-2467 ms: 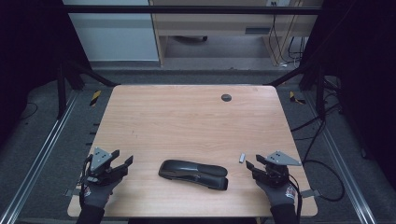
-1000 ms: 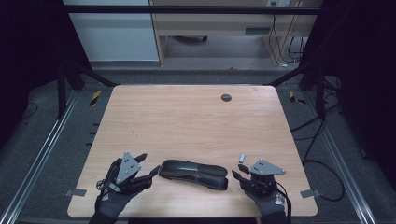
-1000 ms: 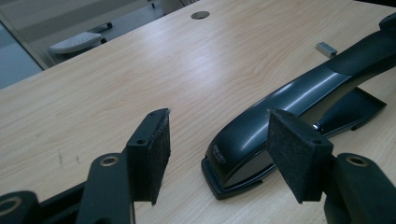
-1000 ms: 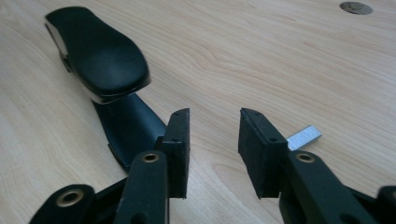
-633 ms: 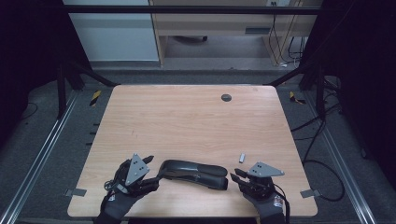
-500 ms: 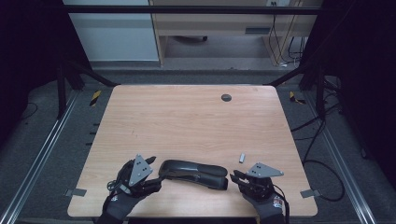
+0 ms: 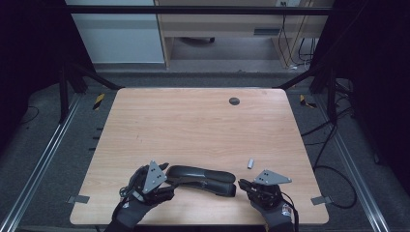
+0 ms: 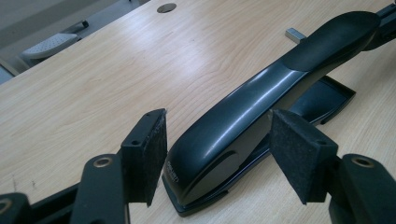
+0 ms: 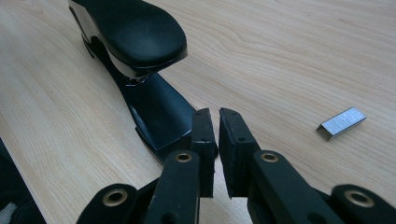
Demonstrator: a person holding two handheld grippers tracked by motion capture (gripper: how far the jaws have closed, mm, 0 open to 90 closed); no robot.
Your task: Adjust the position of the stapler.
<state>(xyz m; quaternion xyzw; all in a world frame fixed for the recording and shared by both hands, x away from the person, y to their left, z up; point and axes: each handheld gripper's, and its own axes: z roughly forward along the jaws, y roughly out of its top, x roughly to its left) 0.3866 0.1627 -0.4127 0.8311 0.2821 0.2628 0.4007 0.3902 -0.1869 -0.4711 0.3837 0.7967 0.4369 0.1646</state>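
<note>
A black stapler [image 7: 200, 179] is seen lying lengthwise along the near edge of the wooden table [image 7: 193, 125], between the two grippers. In the left gripper view the stapler [image 8: 261, 112] is shown with its rounded hinge end set between the wide-spread jaws of the left gripper [image 8: 233, 149]; the jaws have just been opening a little further, and neither pad [image 8: 149, 154] is seen pressing on the black body, a gap being left on each side. In the high view the left gripper [image 7: 162, 181] is placed at the stapler's left end, carried by a dark-gloved hand [image 7: 138, 205]. The right gripper [image 7: 244, 184] is placed at the stapler's other end, just beside the base. In the right gripper view its jaws [image 9: 215, 140] are drawn nearly together, having just been closing, with only a thin slit between the pads and nothing held in it; the tips are seen right at the edge of the stapler's flat base plate [image 9: 159, 112], though contact cannot be judged. A small strip of staples [image 9: 341, 122] is laid loose on the wood to one side of that gripper, apart from the stapler; in the high view the strip [image 7: 250, 163] is found just beyond the right gripper. A round dark grommet [image 7: 234, 101] is set in the far part of the tabletop, well apart from everything. No object is seen lying between either gripper and the stapler.
</note>
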